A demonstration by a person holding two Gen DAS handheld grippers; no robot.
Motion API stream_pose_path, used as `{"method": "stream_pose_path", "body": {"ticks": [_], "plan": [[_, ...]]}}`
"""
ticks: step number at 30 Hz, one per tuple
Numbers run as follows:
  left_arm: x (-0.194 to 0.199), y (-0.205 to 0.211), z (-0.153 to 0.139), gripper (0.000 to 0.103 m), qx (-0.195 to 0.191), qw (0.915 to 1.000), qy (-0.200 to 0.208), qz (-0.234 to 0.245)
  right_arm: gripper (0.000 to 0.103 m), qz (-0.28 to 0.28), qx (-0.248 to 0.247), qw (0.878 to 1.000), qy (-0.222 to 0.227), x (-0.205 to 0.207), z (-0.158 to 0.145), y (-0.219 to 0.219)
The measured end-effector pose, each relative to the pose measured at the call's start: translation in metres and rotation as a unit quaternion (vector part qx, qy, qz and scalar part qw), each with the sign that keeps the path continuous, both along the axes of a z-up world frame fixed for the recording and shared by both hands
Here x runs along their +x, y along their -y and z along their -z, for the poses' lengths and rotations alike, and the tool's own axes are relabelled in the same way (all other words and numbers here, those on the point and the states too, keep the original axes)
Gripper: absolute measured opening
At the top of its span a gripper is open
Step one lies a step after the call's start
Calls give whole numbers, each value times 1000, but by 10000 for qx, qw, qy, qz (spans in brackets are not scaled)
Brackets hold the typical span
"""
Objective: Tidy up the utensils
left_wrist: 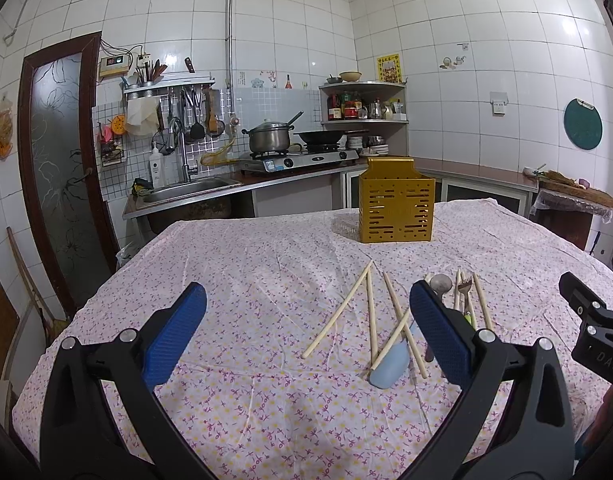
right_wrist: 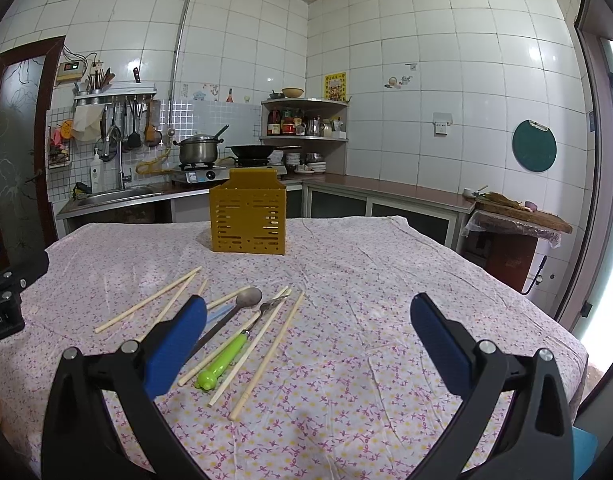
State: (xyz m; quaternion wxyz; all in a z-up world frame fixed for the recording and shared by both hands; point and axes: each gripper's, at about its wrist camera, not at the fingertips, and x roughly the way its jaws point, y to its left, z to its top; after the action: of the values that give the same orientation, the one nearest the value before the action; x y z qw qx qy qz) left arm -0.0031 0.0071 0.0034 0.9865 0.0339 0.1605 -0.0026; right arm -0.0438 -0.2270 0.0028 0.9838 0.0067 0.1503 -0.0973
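A yellow slotted utensil holder (left_wrist: 396, 206) (right_wrist: 248, 218) stands upright at the far side of the table. Several pale wooden chopsticks (left_wrist: 338, 312) (right_wrist: 146, 300) lie scattered in front of it. Among them lie a metal spoon (left_wrist: 440, 282) (right_wrist: 248, 297), a fork with a green handle (right_wrist: 222, 364) (left_wrist: 464, 290) and a light blue spatula (left_wrist: 390, 366). My left gripper (left_wrist: 306, 320) is open and empty above the cloth, left of the utensils. My right gripper (right_wrist: 306, 328) is open and empty, right of the utensils.
The table carries a floral cloth (left_wrist: 246, 264) (right_wrist: 366, 280). Behind it run a kitchen counter with a sink (left_wrist: 182, 192), a stove with a pot (left_wrist: 268, 138) and a wok, and a corner shelf (right_wrist: 306, 120). A wooden board (right_wrist: 522, 212) lies on a stand at right.
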Motion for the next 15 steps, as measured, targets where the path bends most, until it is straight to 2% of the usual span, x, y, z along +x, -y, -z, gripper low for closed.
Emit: {"method": "stream_pose_path", "body": {"ticks": [15], "plan": [[0, 1, 0, 98, 15, 10000, -19, -9, 99, 3, -3, 10000, 6, 0, 1, -1]]}}
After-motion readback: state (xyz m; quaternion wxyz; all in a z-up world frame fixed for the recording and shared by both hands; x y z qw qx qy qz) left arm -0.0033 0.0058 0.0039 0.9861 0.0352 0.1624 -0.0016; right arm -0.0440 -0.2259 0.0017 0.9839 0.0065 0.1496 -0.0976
